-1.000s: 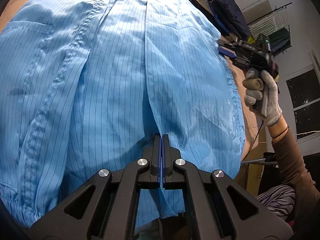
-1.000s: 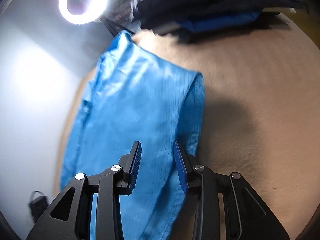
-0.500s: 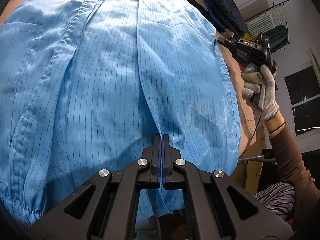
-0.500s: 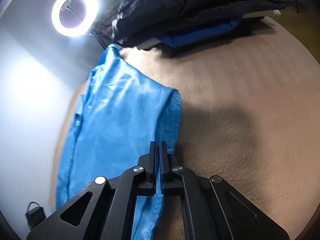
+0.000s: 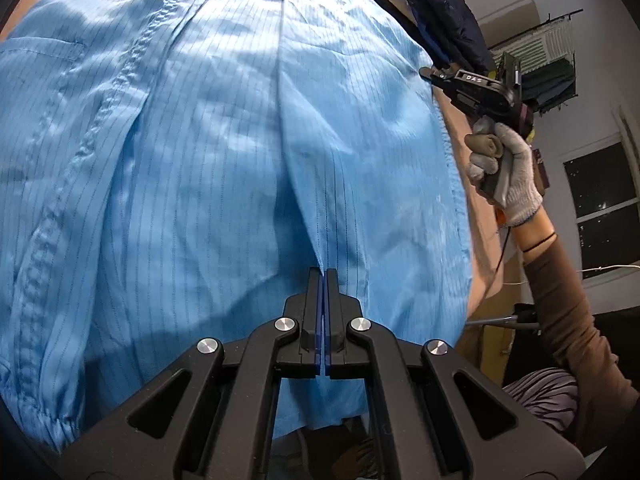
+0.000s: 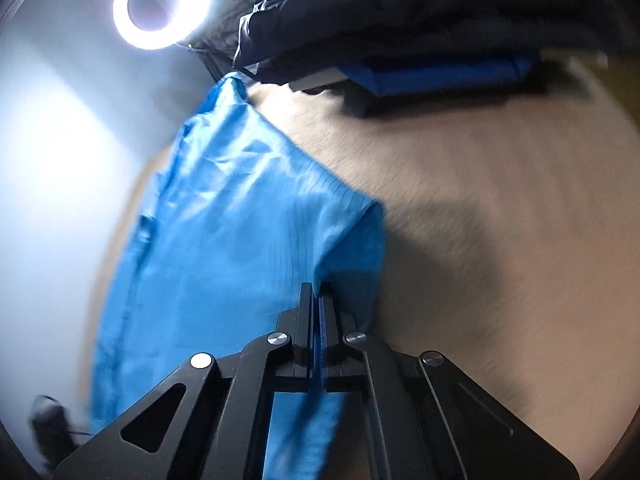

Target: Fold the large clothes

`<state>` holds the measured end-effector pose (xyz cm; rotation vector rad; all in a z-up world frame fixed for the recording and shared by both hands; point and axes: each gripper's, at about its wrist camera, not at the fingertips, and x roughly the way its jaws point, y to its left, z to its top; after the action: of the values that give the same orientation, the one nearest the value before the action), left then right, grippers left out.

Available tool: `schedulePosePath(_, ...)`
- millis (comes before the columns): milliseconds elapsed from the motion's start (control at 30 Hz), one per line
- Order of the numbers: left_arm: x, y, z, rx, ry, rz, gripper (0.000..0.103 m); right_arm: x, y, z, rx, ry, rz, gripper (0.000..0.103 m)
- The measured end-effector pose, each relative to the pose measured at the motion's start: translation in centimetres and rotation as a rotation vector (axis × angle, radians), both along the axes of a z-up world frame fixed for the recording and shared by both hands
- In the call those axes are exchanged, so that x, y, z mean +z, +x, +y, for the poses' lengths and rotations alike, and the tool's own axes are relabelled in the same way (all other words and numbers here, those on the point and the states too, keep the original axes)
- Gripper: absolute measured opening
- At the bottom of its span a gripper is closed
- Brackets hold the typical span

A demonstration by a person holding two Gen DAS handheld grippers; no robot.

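Observation:
A large light-blue pinstriped garment (image 5: 200, 168) lies spread over a tan surface and fills the left wrist view. My left gripper (image 5: 322, 276) is shut on a fold of the garment at its near edge. In the right wrist view the same blue garment (image 6: 224, 232) runs down the left half, and my right gripper (image 6: 318, 292) is shut on its right-hand edge near a corner. From the left wrist camera the right gripper (image 5: 430, 73) shows at the garment's far right edge, held by a gloved hand (image 5: 508, 168).
A pile of dark and blue clothes (image 6: 420, 28) sits at the far end of the tan surface (image 6: 500, 240). A lit ring light (image 6: 162, 4) stands at the back left. A person's sleeve (image 5: 568, 320) reaches in from the right, with a window (image 5: 600, 200) behind.
The right gripper closed from open onto the garment's right edge and drew slightly sideways, tautening the cloth. The left gripper stayed shut on its fold and did not move.

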<state>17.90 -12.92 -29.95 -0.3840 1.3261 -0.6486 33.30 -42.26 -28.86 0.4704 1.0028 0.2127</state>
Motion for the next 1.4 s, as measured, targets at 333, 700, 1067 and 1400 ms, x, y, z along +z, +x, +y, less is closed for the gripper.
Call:
schedulePosePath(333, 0.2, -0.6, -0.9, -0.034, 0.033, -0.041, 0.000, -0.2, -0.4, -2.3, -0.068, 0.061, 0.050, 0.006)
schedulePosePath(700, 0.5, -2.5, -1.5, -0.101, 0.078, -0.129, 0.000, 1.8, -11.1, 2.7, 0.000, 0.178, 0.157, 0.043)
schedulePosePath(1067, 0.9, -2.6, -4.5, -0.138, 0.104, -0.177, 0.000, 0.7, -15.8, 6.6, -0.005, 0.052, 0.160, 0.001)
schedulePosePath(1400, 4.0, -5.2, -3.9, -0.163, 0.141, -0.300, 0.000, 0.8, -17.4, 5.6, -0.046, 0.182, 0.114, 0.063)
